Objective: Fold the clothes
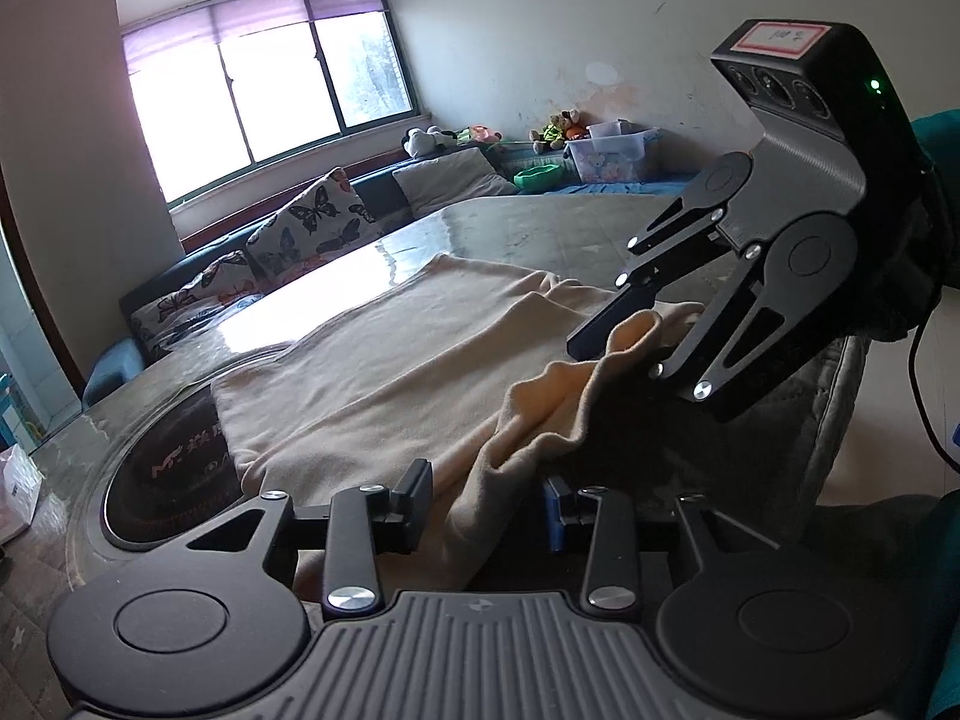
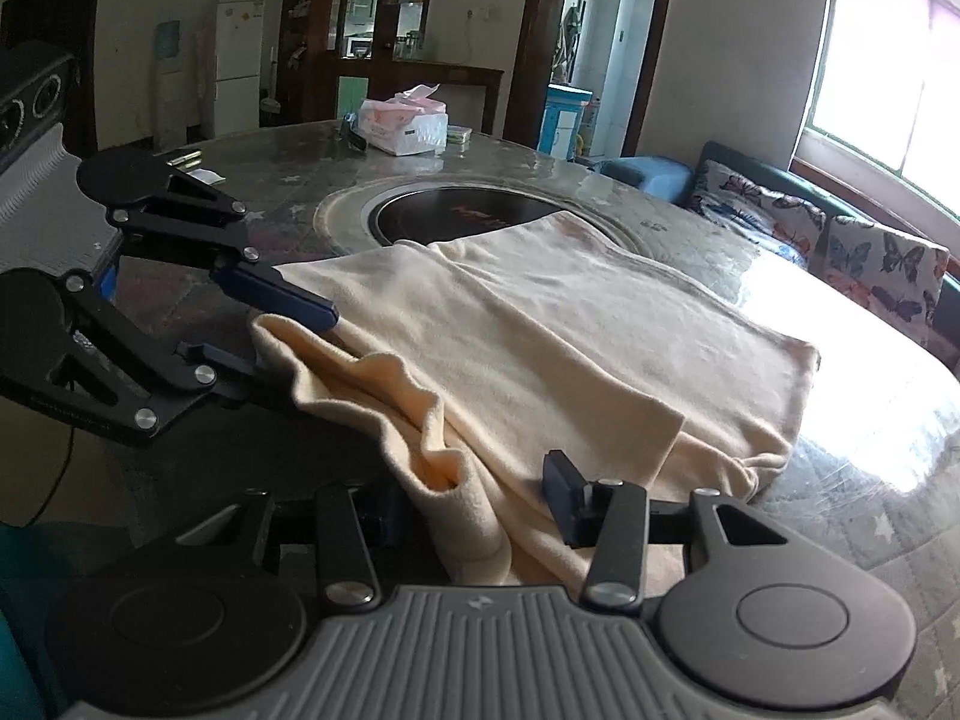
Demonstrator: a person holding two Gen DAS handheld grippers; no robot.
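Observation:
A cream garment (image 1: pixel 384 372) lies spread on the round glass-topped table (image 1: pixel 540 228), partly over the black inset cooktop (image 1: pixel 162 480). Its near edge is bunched and lifted. My left gripper (image 1: pixel 489 507) has its jaws apart with the bunched cloth edge passing between them. My right gripper (image 1: pixel 630 339) comes in from the right, and a fold of the cloth sits between its fingers. In the right wrist view the garment (image 2: pixel 570 348) fills the middle; my right gripper (image 2: pixel 480 498) straddles the ruffled edge, and the left gripper (image 2: pixel 288 336) holds the cloth's corner at the left.
A tissue pack (image 2: pixel 405 123) and small items sit at the table's far side. A sofa with butterfly cushions (image 1: pixel 312 228) runs under the window. A storage bin (image 1: pixel 612 156) and soft toys stand in the far corner. A fridge (image 2: pixel 239 60) stands by the wall.

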